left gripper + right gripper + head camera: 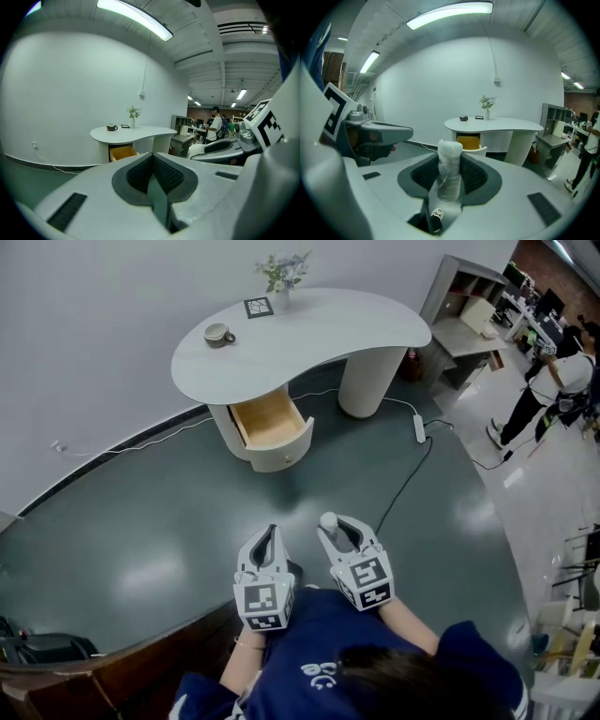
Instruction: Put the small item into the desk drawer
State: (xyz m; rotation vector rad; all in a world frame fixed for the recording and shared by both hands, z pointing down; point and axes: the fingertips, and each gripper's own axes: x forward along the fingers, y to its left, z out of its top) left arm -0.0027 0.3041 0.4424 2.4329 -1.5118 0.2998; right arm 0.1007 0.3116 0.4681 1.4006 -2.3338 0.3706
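Grey floor (141, 540), white desk (319, 329), drawer (267, 420) open, right gripper (335, 528) jaws clamping white roll (450, 171), left gripper (271, 536) jaws together

white desk (361, 320) on dark floor (141, 521); on top: cup (219, 334), marker card (258, 307), plant vase (281, 298).

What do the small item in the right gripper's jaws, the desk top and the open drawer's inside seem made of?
The small item: probably wrinkled white plastic wrap, judging by its creased, slightly glossy surface. The desk top: smooth matte white, perhaps painted board; no grain shows. The drawer inside: light wood or wood veneer, from its warm yellow-brown colour.
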